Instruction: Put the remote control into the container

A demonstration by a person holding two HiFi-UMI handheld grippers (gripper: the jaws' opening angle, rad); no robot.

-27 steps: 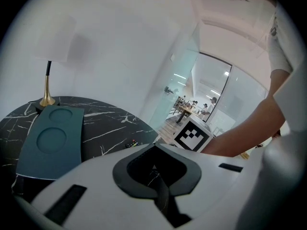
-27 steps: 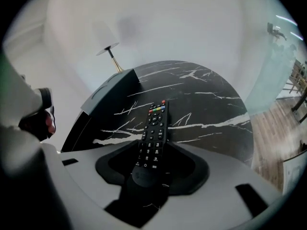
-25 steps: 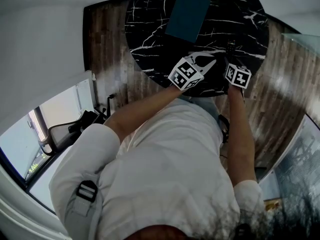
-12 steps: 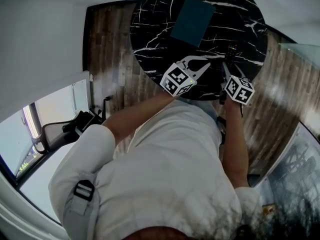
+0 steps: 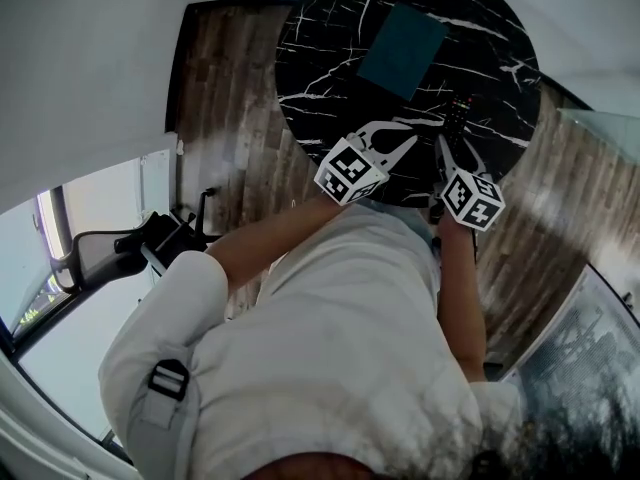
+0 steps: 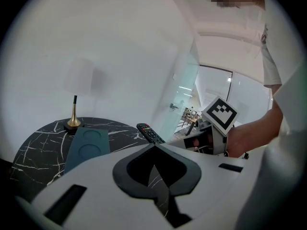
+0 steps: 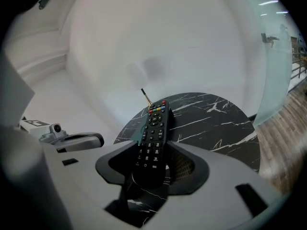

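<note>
Table (image 5: 320,88) of black marble with white veins, round, fills the top of the head view, standing on a wood-plank floor (image 5: 225,98). The person's white-shirted torso (image 5: 330,348) takes up the lower half of that view, with both bare forearms reaching up to the table's near edge. On the marble lies the teal container (image 5: 403,36), a flat rectangular tray (the left gripper view shows two round recesses in its top), with nothing in it. The left gripper (image 6: 154,146) hovers at the near edge with its jaws pressed together at the tips and nothing between them. The right gripper (image 7: 153,151) sits just beside it, jaws clamped on the near end of the remote control (image 7: 154,126). The remote points away over the table, its coloured buttons at the far end, and it is apart from the container. It seems lifted off the marble, though the angle leaves that uncertain. A small brass lamp base (image 6: 73,123) stands at the far rim.
</note>
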